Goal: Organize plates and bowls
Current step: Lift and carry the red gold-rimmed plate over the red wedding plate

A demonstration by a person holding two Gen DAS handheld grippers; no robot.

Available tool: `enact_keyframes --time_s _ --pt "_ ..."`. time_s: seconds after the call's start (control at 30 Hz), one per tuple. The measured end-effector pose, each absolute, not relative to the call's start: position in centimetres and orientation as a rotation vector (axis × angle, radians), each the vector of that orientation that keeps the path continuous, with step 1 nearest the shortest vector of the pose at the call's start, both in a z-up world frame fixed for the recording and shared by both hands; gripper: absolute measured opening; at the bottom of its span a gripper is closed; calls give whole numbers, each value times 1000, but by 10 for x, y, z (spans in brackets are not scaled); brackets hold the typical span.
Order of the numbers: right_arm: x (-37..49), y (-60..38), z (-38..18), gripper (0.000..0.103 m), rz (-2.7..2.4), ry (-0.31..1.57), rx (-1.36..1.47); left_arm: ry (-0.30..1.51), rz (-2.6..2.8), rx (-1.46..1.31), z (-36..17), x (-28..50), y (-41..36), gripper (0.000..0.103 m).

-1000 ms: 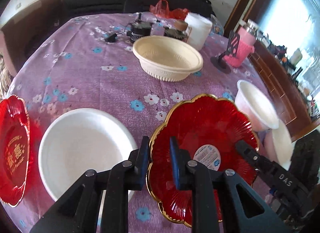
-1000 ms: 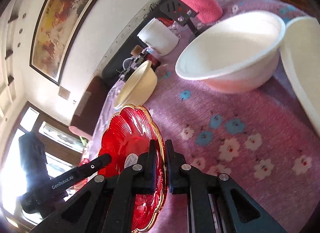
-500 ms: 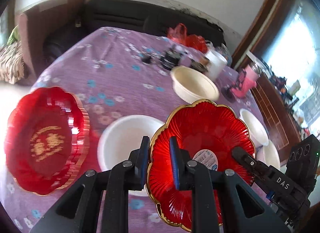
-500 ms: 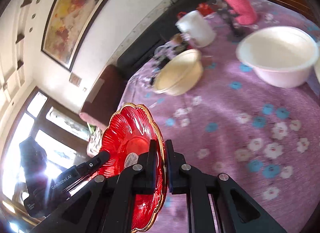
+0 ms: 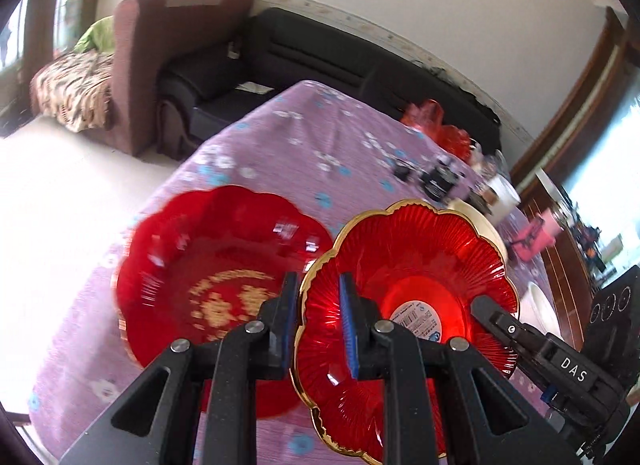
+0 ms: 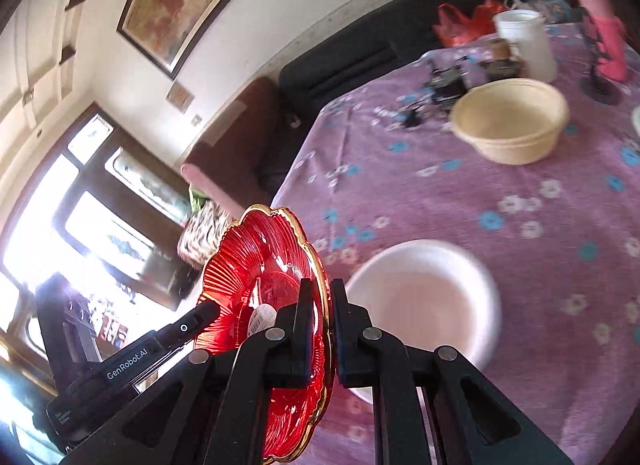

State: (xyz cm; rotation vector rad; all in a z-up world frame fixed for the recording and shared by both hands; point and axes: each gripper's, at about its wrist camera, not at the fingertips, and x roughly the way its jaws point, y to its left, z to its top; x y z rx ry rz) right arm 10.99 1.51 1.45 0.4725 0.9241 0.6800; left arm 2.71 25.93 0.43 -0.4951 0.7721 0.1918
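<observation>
Gripping opposite rims, both grippers hold the red plate [image 5: 416,265] face-up.

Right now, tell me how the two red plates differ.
The gold-rimmed plate is held off the table, clamped by the left gripper and the right gripper; the gold-lettered plate lies flat on the tablecloth. The first has a white sticker at its centre; the second has gold characters. Both are red and scalloped.

Both wrist views look along their fingers, close up (sharing the red plate [image 5: 408,297] [image 6: 272,293]).
</observation>
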Motion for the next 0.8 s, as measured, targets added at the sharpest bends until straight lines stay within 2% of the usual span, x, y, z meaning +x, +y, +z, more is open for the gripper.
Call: enact_keyframes --time_s 0.43,0.8 --pt "138 98 -15 11 738 1032 400 792 316 -545 -25 27 321 19" --pt "167 140 -57 11 711 1147 360 877 384 -569 -65 50 348 19"
